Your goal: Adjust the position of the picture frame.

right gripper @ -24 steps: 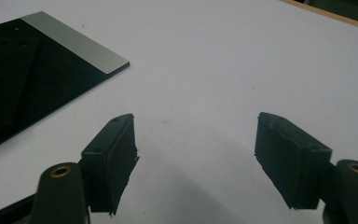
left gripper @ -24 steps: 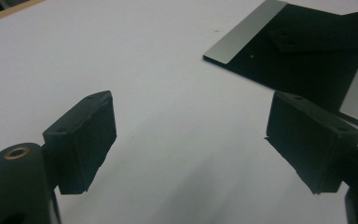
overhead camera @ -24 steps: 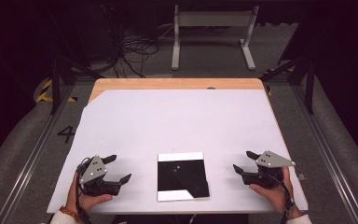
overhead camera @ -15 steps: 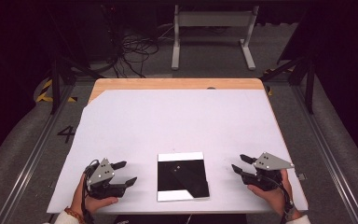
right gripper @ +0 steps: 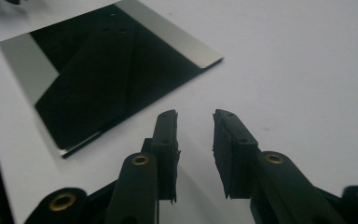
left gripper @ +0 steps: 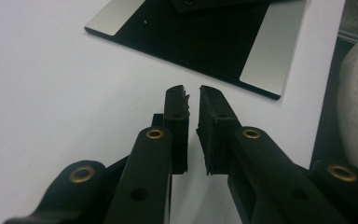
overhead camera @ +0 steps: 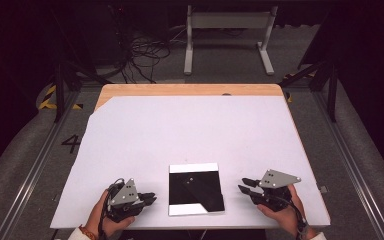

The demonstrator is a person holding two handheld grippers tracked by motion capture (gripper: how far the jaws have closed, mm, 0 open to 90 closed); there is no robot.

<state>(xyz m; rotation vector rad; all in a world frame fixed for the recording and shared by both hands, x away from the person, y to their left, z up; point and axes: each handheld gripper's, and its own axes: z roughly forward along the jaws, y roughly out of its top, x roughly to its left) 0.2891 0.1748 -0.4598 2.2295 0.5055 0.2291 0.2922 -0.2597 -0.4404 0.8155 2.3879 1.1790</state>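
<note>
A: Start at the left. What can't you make out?

B: The left hand-held gripper [overhead camera: 147, 199] sits near the desk's [overhead camera: 190, 125] front left corner, and its hand [overhead camera: 100, 220] is cut off by the bottom of the high view. Its jaws are drawn nearly together with a thin slit between them and nothing in it.

A: And in the middle?

B: A dark shiny plate [overhead camera: 195, 188] lies flat at the front edge of the desk, between the two grippers and apart from both. It has pale strips along its near and far edges. There is a darker slanted shape on it, but whether that is a separate piece or a reflection I cannot tell. In the left gripper view the plate [left gripper: 200, 37] runs off the top of the picture.

A: The right side?

B: The right hand-held gripper [overhead camera: 245, 185] rests near the front right corner, jaws a narrow gap apart and empty, pointing toward the plate. Its hand [overhead camera: 285, 215] is partly cut off at the bottom.

A: Anything in the way?

B: No, the white desk between the grippers and the plate is bare. Beyond the far edge are tangled cables [overhead camera: 140, 50] and a white frame [overhead camera: 227, 35] on a dark floor, hard to read in detail.
</note>
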